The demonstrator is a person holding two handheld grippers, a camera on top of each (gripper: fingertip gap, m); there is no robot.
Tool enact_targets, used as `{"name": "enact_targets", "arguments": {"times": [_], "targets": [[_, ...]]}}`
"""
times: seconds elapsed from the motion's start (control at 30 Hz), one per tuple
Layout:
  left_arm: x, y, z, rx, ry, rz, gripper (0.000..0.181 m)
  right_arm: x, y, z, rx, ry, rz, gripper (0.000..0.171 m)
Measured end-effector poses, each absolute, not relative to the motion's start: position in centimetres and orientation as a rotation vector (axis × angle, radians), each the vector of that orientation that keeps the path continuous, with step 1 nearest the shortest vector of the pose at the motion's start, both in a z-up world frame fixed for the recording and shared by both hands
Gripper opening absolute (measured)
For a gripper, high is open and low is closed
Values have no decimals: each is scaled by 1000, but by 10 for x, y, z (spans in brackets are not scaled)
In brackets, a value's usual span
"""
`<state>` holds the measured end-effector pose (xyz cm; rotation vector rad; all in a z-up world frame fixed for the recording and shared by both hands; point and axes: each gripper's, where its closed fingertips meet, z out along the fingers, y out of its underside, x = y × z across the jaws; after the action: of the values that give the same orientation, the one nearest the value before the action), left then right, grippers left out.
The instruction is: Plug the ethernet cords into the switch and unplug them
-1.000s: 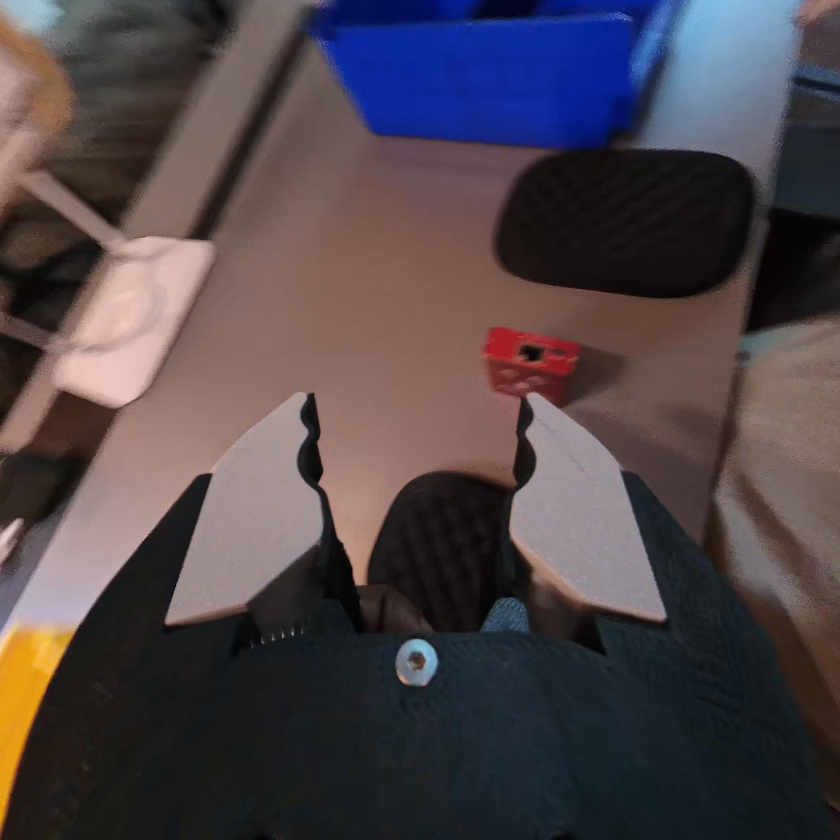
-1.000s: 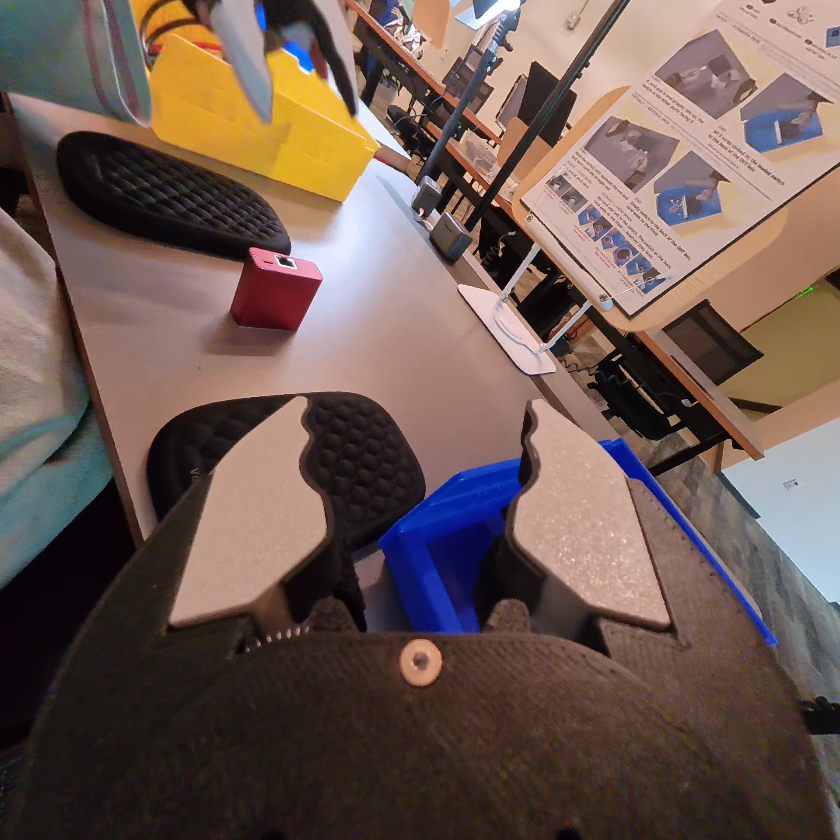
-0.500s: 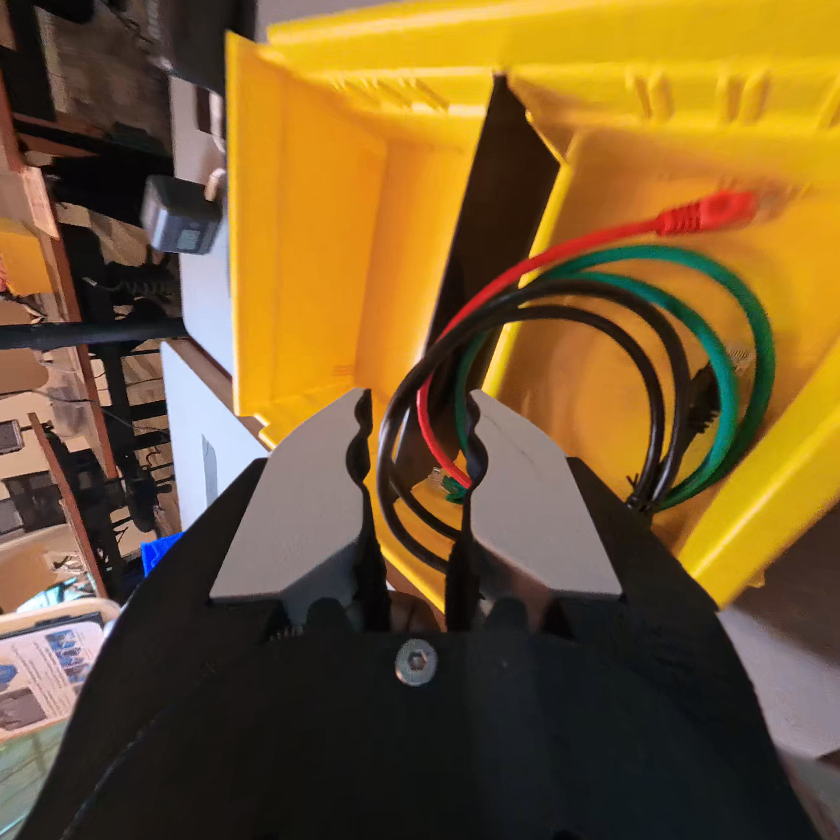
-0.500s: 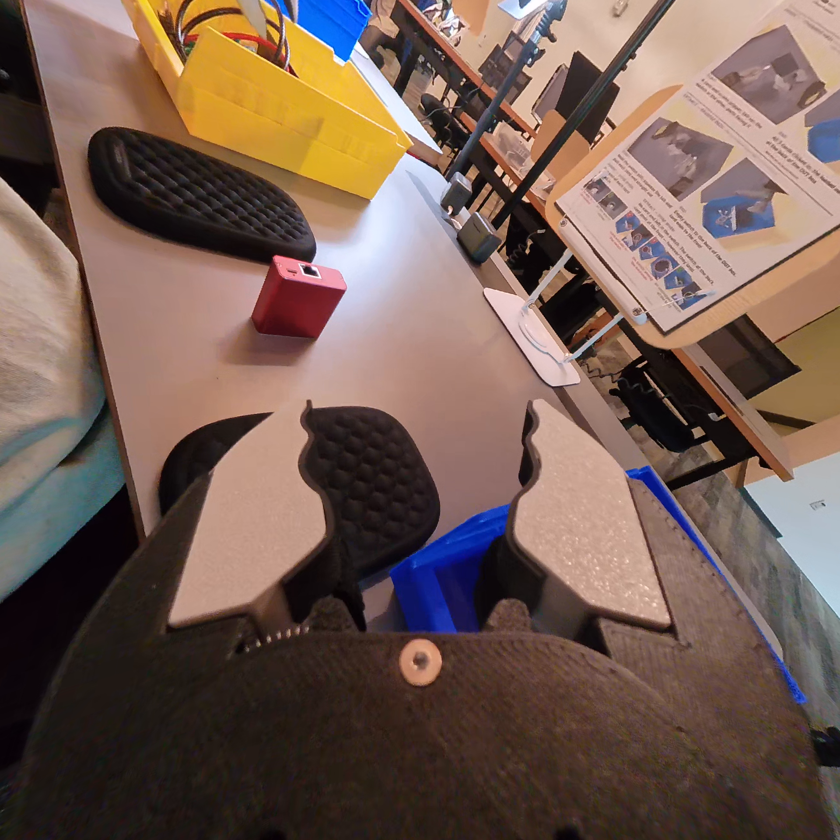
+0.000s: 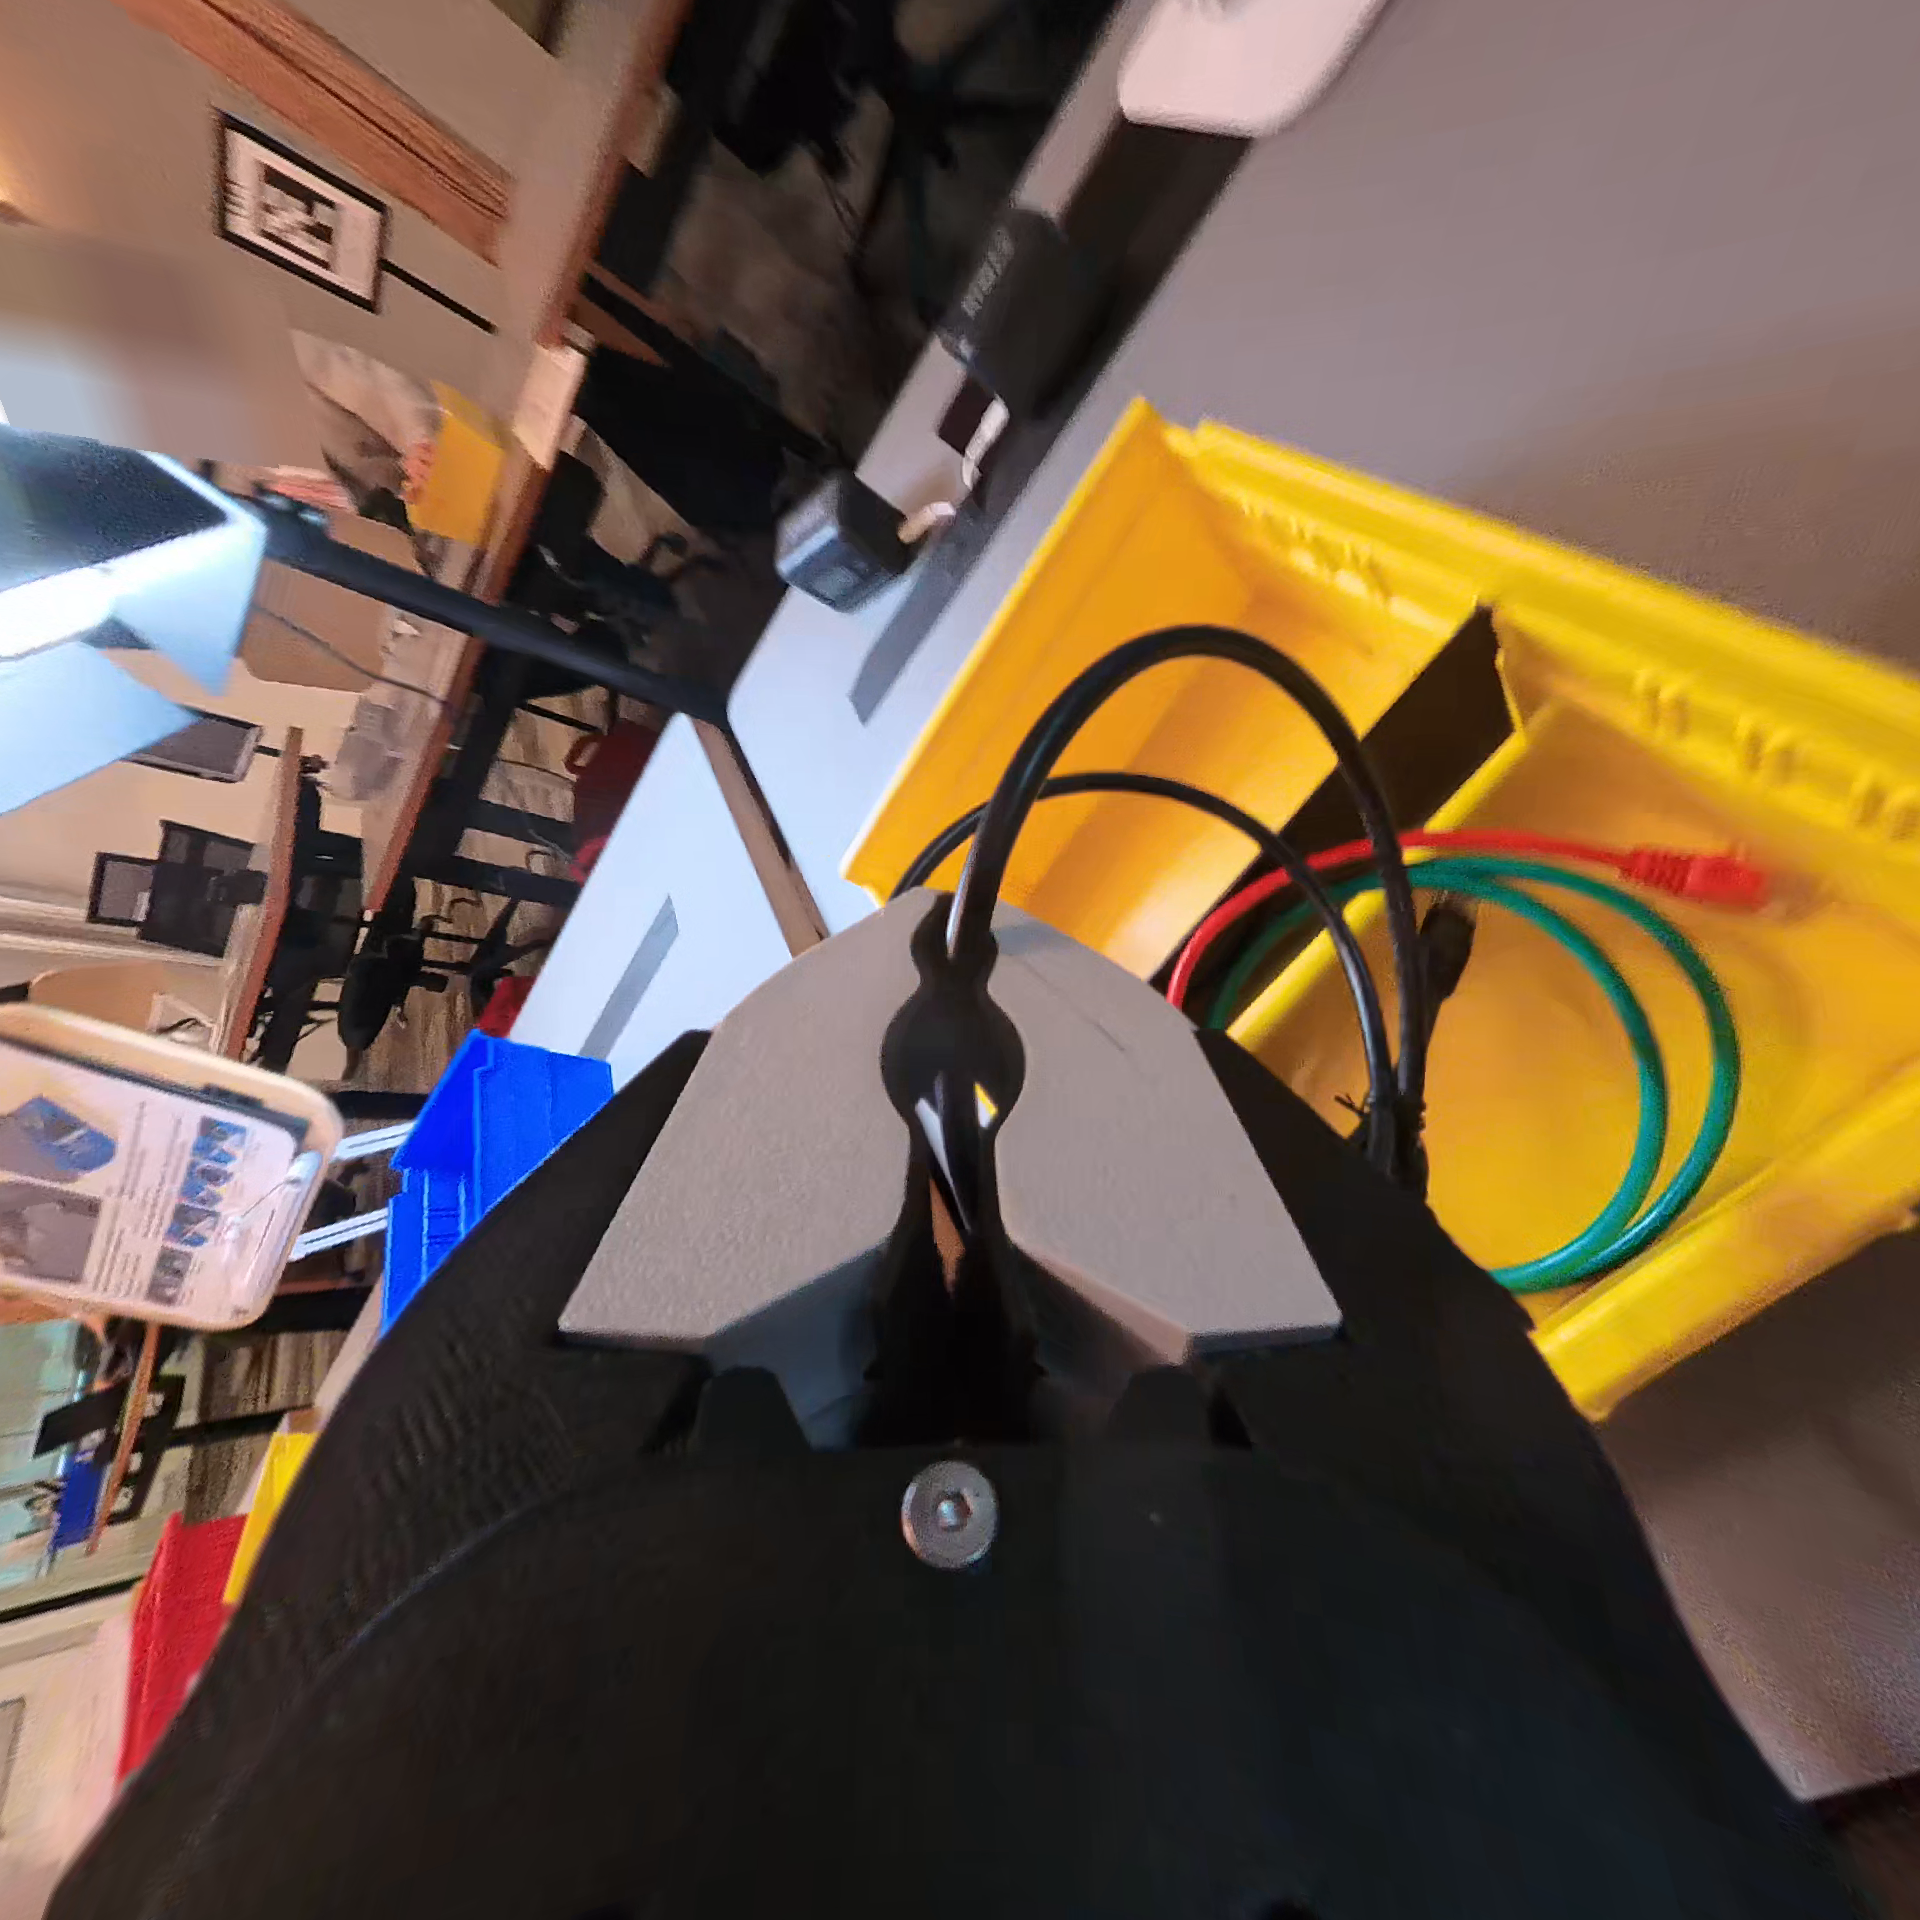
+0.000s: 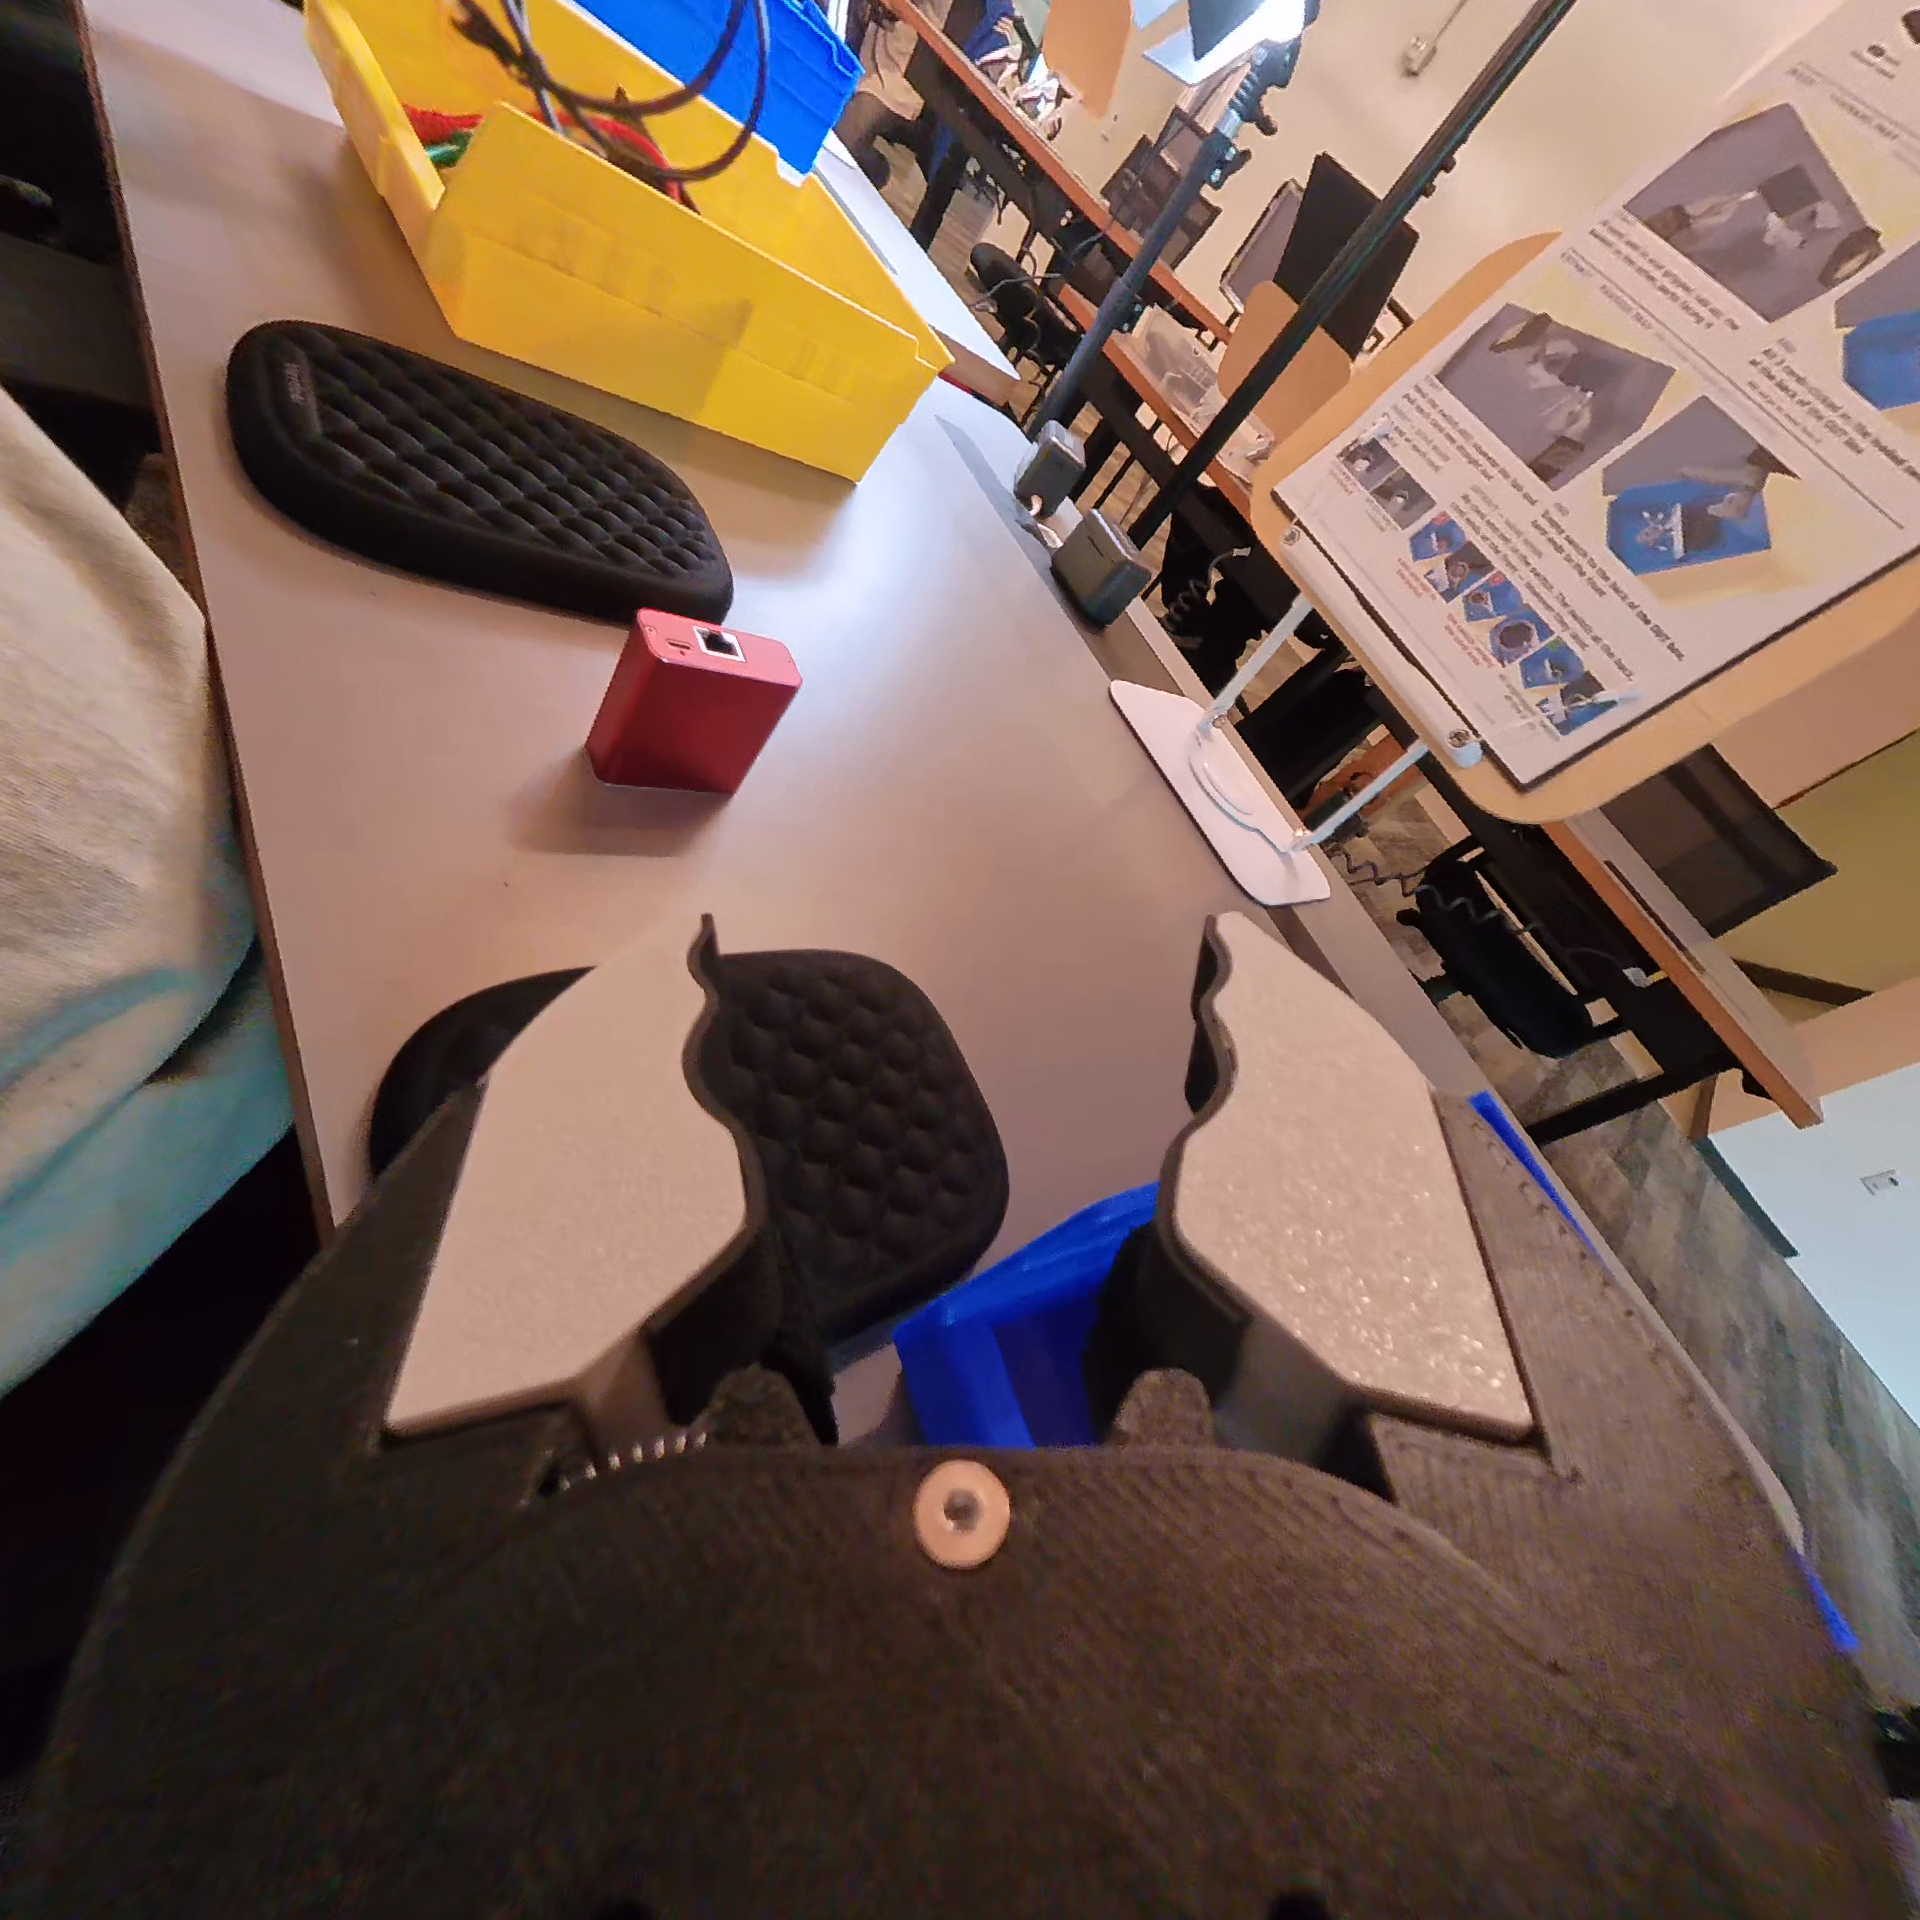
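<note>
My left gripper [image 5: 951,940] is shut on a black ethernet cord [image 5: 1174,649] and holds it lifted above the yellow bin [image 5: 1226,582]. The cord loops up from the fingers and back down into the bin. A red cord [image 5: 1558,854] and a green cord [image 5: 1704,1049] lie coiled in the bin. In the right wrist view the small red switch [image 6: 691,701] stands on the table with its port facing up and away. My right gripper [image 6: 956,971] is open and empty, low over a black pad [image 6: 862,1101], well short of the switch. The lifted black cord [image 6: 727,94] shows above the yellow bin [image 6: 623,270].
A long black pad [image 6: 468,473] lies between the switch and the yellow bin. A blue bin [image 6: 997,1340] sits under my right gripper. A white stand base [image 6: 1216,790] holds an instruction board [image 6: 1621,436] at the table's far edge. A person's clothing [image 6: 94,831] is at the left.
My left gripper closed on the black cord in the yellow bin and lifted it upward. My right gripper stayed open and shifted slightly; the view of the table widened.
</note>
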<state>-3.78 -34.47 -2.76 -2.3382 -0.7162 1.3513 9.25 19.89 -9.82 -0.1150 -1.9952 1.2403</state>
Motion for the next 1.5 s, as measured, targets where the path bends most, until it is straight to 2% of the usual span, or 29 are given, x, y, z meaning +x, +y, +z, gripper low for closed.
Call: {"name": "enact_targets", "arguments": {"times": [0.27,0.43,0.53,0.7,0.87,1.0,1.07,1.13,1.23,1.5], "targets": [[-8,-334,29,-2066,-821,1602,2,95,179,-98,-41,-2017,1271,88],[4,-397,26,-2324,-1042,1952,1,95,176,-99,-30,-2026,1262,88],[5,-400,23,-2423,-1001,2017,1,96,176,-97,-28,-2017,1265,87],[4,-373,49,-2102,-902,1996,1,96,169,-95,0,-2011,1280,87],[15,-286,67,-1768,-641,1471,1,105,129,-75,164,-1911,1454,79],[37,-210,63,-1664,-415,1045,1,118,79,-56,343,-1790,1639,67],[48,-177,55,-1641,-334,893,1,125,55,-50,420,-1755,1716,55],[56,-151,46,-1623,-278,791,1,137,31,-48,514,-1760,1799,50],[64,-122,32,-1622,-229,661,1,152,6,-45,636,-1758,1851,52],[63,-95,11,-1684,-195,530,1,154,-12,-58,852,-1785,1633,38]]}}
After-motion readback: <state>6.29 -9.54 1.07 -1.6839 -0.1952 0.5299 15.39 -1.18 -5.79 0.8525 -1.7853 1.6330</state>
